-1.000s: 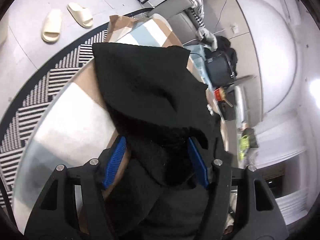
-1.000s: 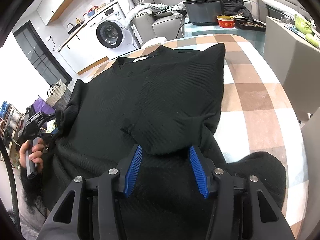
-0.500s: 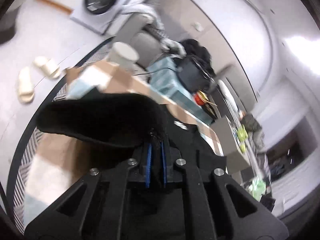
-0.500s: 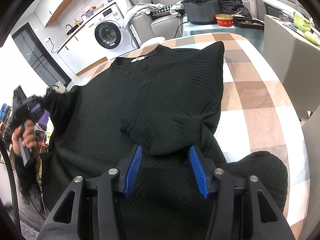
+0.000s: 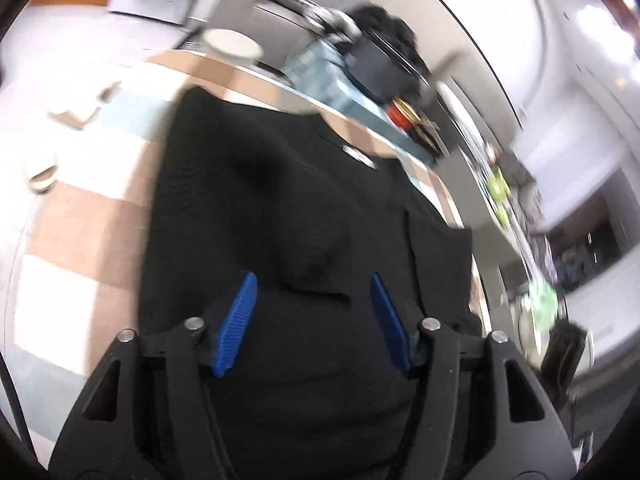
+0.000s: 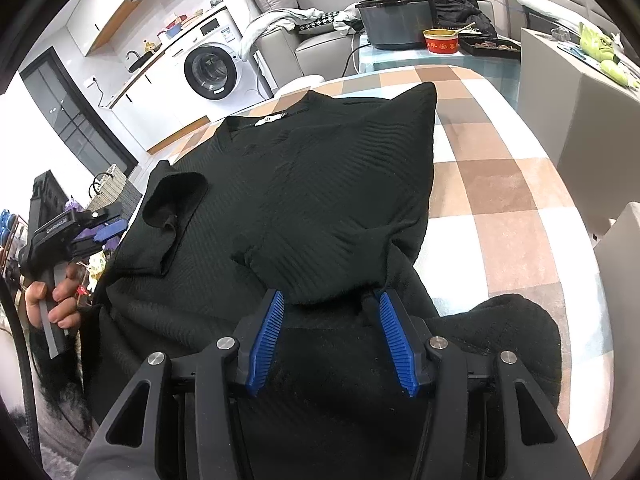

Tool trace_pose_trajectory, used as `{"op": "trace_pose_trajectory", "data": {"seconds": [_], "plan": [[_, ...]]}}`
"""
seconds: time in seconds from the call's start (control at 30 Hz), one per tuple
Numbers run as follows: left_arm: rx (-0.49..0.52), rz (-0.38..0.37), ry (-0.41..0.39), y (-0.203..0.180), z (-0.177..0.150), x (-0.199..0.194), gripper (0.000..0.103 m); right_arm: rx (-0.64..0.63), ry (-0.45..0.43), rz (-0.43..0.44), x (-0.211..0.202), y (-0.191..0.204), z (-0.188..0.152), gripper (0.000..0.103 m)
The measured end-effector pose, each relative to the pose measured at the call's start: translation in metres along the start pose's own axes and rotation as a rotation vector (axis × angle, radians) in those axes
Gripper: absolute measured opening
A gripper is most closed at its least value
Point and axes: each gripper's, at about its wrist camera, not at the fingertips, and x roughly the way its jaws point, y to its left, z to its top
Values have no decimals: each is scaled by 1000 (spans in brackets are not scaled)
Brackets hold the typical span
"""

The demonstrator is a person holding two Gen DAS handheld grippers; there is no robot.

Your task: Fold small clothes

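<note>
- The black knit top [image 6: 320, 184] is lying spread out on the checkered tablecloth [image 6: 500, 200], collar and label pointing away toward the washing machine [image 6: 212, 70] side of the room.
- Its right sleeve is already sitting folded across the chest; the short left sleeve [image 6: 172, 204] is lying flopped inward on the body, a bit curled.
- The left gripper [image 6: 106, 230] is hanging just off the left edge of the top with its blue pads [image 5: 236, 324] spread apart — nothing between them in its own view, only black fabric underneath.
- The right gripper [image 6: 330, 334] is hovering low over the hem end, jaws wide, not pinching anything either. The folded cuff is sitting right between its fingertips.
- My read: the sleeve folds are about done and the next bit is bringing the hem up toward the collar.
- Doing that well, I'd say, means flattening that curled left sleeve first, or it's going to bunch inside the fold.
- Then both grippers should be pinching the hem corners at matching spots — lifting evenly, so the edges land square.
- Careful with the bunched fabric [image 6: 516, 332] near the table edge; it looks ready to drag.
</note>
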Motion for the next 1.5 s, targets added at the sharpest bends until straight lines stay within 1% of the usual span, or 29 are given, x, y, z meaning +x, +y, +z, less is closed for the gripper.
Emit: {"op": "trace_pose_trajectory", "data": {"seconds": [0.03, 0.07, 0.13, 0.2, 0.27, 0.33, 0.37, 0.43, 0.5, 0.53, 0.57, 0.63, 0.73, 0.83, 0.9, 0.93, 1.0, 1.13, 1.23, 1.33, 1.37, 1.5], "plan": [[-25, 11, -5, 11, -4, -4, 57, -1, 0, 2, 1, 1, 0, 53], [-63, 21, 5, 19, 0, 0, 57, -3, 0, 3, 1, 2, 0, 53], [-86, -7, 23, 27, 0, 11, 57, -2, 1, 7, 1, 3, -1, 53], [-83, -19, 44, 22, 0, 25, 57, -2, 3, 9, 0, 2, -2, 54], [-58, -45, 73, 9, 0, 46, 57, 4, 0, 9, -2, 1, -3, 54], [-39, -36, 95, -8, 0, 67, 57, 7, 2, 9, -3, 0, -4, 54], [-18, -38, 104, -20, 0, 77, 57, 7, 3, 8, -3, 0, -5, 54], [50, -67, 117, -52, -3, 95, 57, 2, 7, 8, -3, 0, -5, 54], [158, -126, 134, -86, -11, 102, 57, -1, 7, 1, -5, 0, -4, 54], [215, -145, 132, -100, -16, 100, 60, -1, 5, -2, -6, 0, -4, 54], [262, -143, 128, -108, -20, 97, 63, -2, 3, -8, -8, 0, -4, 54], [303, -116, 119, -114, -25, 89, 66, -4, -2, -10, -11, 0, -4, 54], [269, -72, 117, -99, -29, 71, 66, -5, -18, -12, -16, 0, -5, 58], [240, 28, 58, -70, -34, 37, 66, -4, -38, -12, -24, -2, -7, 59], [223, 106, 16, -50, -42, 10, 67, -4, -46, -22, -30, -5, -8, 64], [213, 133, 1, -40, -47, -5, 68, -5, -51, -30, -34, -7, -10, 66], [176, 198, -25, -18, -57, -27, 68, 2, -52, -51, -43, -13, -17, 67], [91, 269, -53, 22, -82, -64, 69, 31, -39, -89, -57, -29, -40, 69], [45, 305, -41, 49, -101, -80, 69, 62, -22, -127, -65, -43, -55, 69], [9, 309, -21, 68, -123, -89, 69, 90, -14, -169, -69, -55, -67, 69], [4, 309, -17, 71, -129, -91, 69, 96, -5, -188, -70, -59, -72, 70], [12, 307, -7, 75, -149, -94, 69, 93, 27, -213, -66, -66, -85, 70]]}}
